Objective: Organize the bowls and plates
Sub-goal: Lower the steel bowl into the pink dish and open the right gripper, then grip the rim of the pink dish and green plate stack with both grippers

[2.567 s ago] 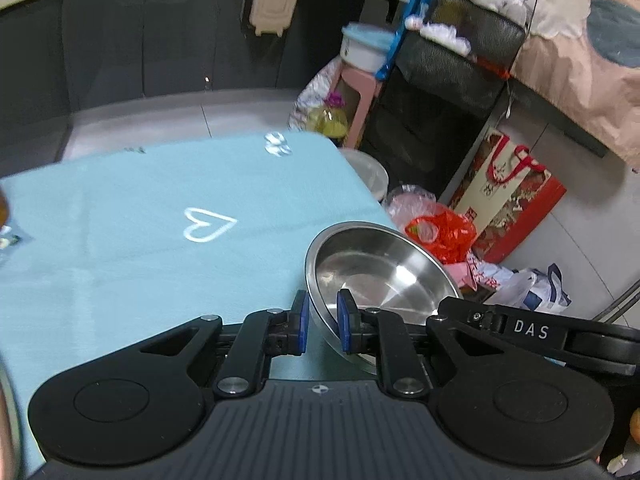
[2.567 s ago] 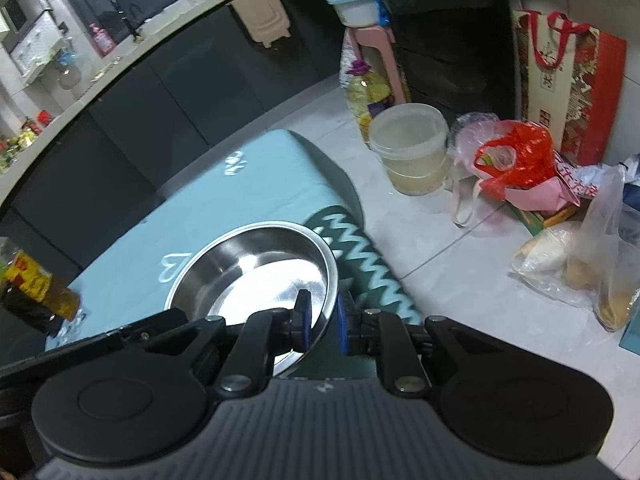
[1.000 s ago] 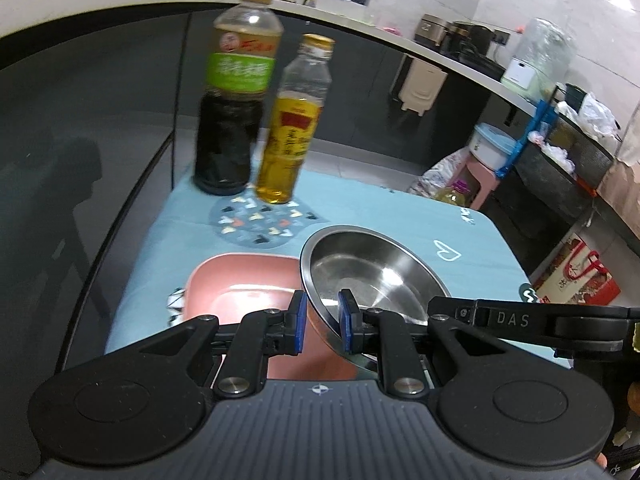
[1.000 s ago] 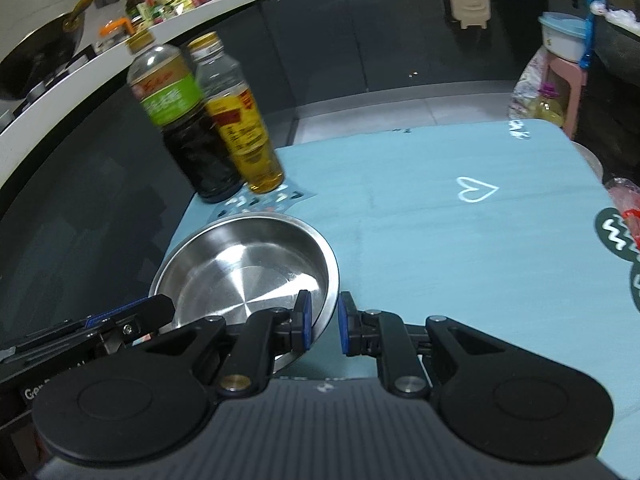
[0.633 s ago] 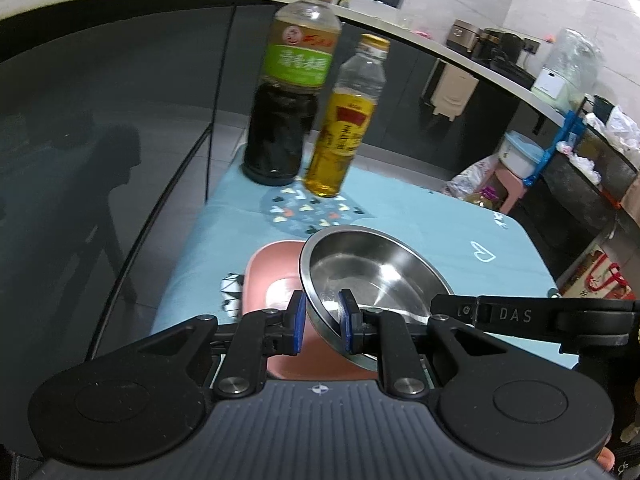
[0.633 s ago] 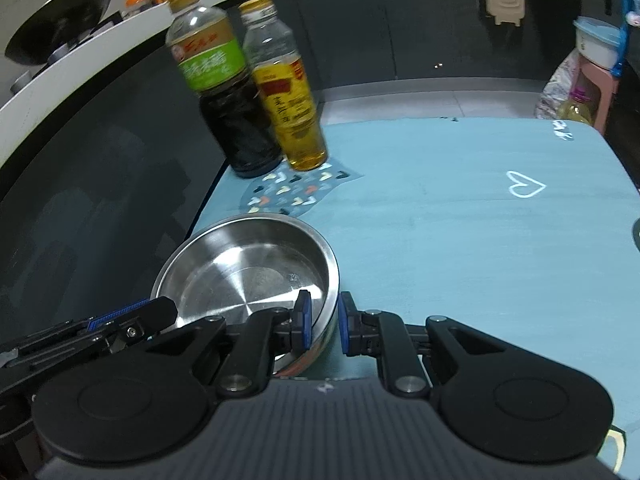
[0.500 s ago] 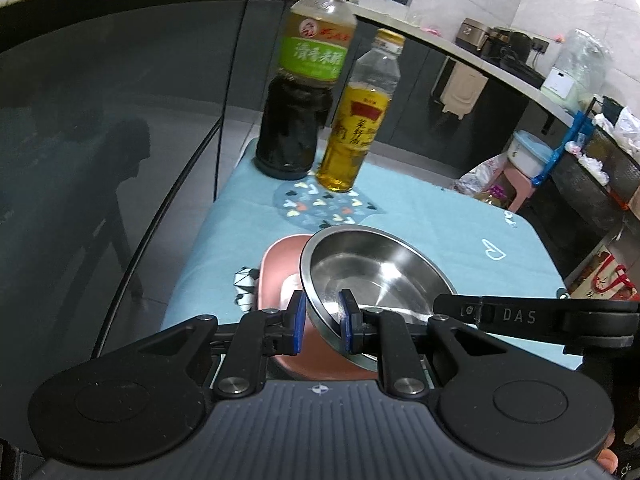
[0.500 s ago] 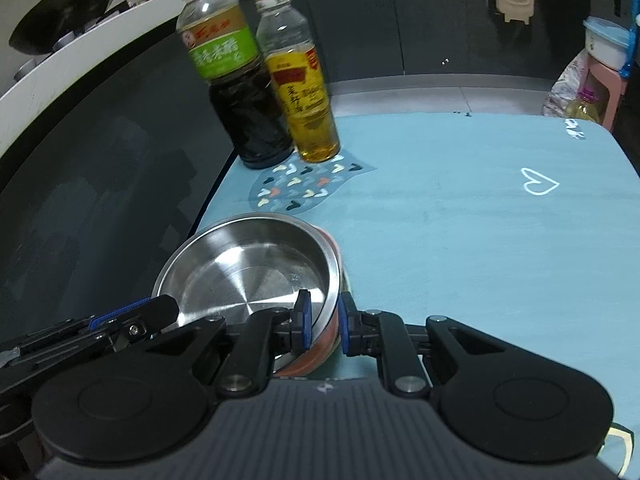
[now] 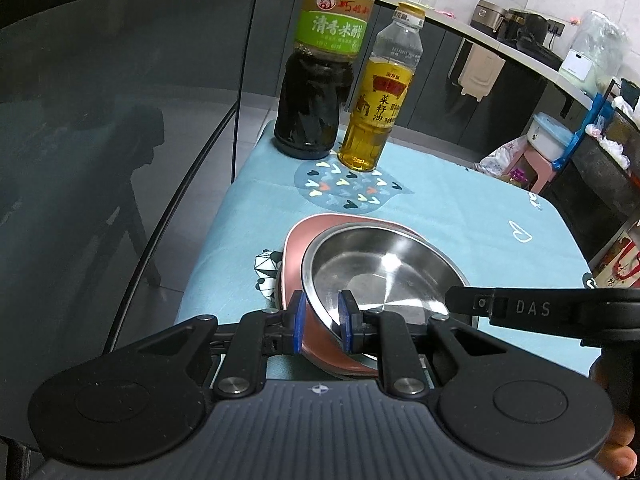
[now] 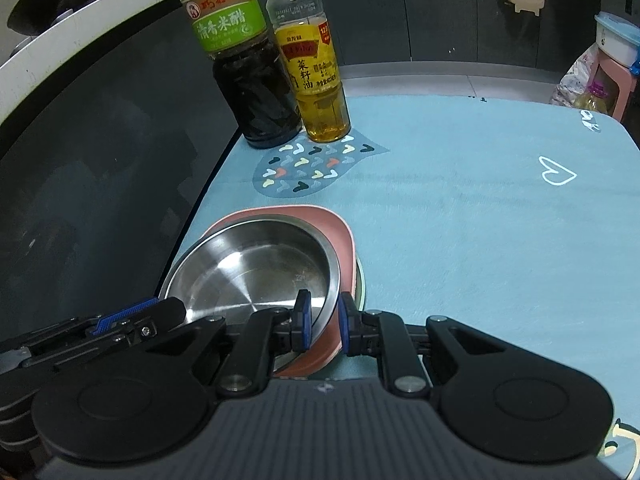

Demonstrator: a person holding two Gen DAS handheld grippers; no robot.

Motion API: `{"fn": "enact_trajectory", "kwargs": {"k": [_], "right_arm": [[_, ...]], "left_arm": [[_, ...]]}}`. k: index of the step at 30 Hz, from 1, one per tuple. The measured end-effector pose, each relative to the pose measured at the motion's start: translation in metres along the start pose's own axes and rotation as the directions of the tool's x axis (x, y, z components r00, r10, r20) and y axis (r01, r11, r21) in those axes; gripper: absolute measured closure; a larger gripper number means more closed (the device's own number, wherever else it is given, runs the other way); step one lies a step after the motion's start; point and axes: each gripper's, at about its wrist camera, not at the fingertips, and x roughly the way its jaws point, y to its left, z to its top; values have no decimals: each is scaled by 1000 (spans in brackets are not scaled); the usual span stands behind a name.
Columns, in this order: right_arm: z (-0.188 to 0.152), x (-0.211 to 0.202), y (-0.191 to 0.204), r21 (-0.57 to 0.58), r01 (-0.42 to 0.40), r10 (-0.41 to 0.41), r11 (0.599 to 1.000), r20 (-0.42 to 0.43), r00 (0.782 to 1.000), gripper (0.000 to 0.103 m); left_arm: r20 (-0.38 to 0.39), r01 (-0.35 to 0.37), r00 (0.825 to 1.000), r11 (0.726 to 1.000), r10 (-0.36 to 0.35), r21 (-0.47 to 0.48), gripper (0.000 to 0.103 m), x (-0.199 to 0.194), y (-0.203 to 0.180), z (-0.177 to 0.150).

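Both grippers [image 9: 321, 326] [image 10: 323, 322] clamped, angled down

Dim, sharp fisheye views; perhaps overhead glare.

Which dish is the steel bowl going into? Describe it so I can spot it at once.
Start at the light blue tablecloth and find the two bottles at its far corner, the dark vinegar bottle and the yellow oil bottle. In front of them, past the heart-print patch, sits the pink dish under the steel bowl. It is the only pink, rounded-square piece there.

One steel bowl [image 9: 384, 276], one pink plate [image 9: 294, 256], two bottles [image 9: 320, 80], two claws [image 9: 321, 326]
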Motion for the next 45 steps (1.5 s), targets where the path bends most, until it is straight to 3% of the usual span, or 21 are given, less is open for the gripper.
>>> {"fn": "enact_trajectory", "kwargs": {"k": [23,32,39,45], "right_arm": [[-3,6,0,-6,38,-38,999,12,999,86],[0,-8,-12,40,70,-72,997,51,996,72],[0,1,-18,73,55,-56,996,13,998,69],[-1,7,-20,88,30,-28,996,-19,999,61]], "left_arm": [[6,-22,1000,999,23,-25,78,1,7,-3],[13,-39,999,996,41,-81,77,-3,20,-2],[-11,-26,1000,993,25,-111,76,3,23,-4],[-26,-16,1000,990,13,-139,68,8,21,-5]]}}
